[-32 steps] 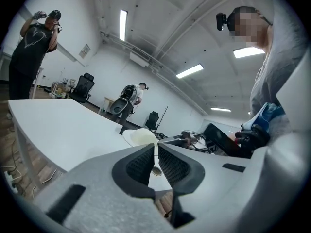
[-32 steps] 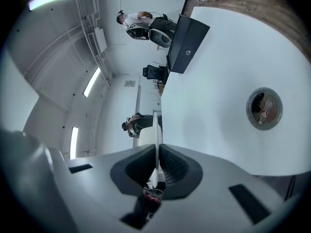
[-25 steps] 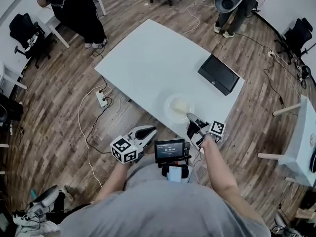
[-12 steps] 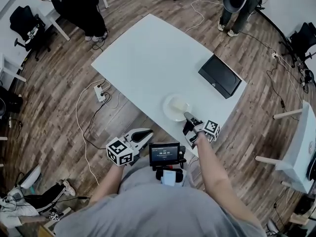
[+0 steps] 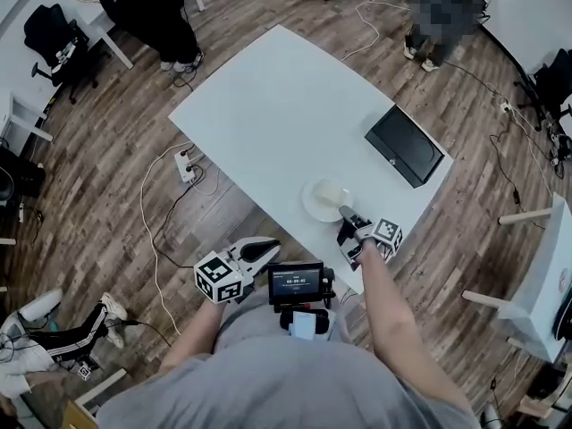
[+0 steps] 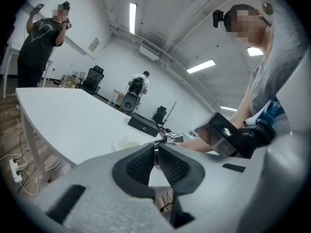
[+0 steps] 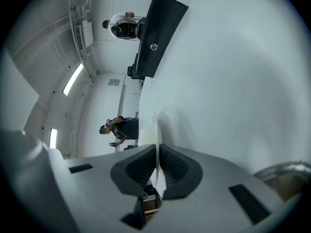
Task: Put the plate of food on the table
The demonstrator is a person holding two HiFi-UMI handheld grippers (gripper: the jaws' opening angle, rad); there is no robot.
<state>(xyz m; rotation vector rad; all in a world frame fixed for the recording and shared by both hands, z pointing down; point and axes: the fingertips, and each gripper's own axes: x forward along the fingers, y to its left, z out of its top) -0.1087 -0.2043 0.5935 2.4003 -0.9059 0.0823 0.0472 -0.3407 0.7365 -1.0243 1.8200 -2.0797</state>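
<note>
Little has moved in the last second: the plate of food (image 5: 323, 198) stays at the table's (image 5: 268, 105) near edge, its rim pinched between the right gripper's (image 5: 345, 213) closed jaws. The left gripper (image 5: 268, 245) hangs just off the table's near edge, its jaws pressed together on nothing.

Bright, even light is given by ceiling strips (image 6: 132, 11). The white table (image 5: 268, 105) is washed pale, and the plate (image 5: 313, 207) is barely set off from it. Edges are bent by fisheye distortion. In both gripper views the corners are blackened and the nearest foreground is blurred.
</note>
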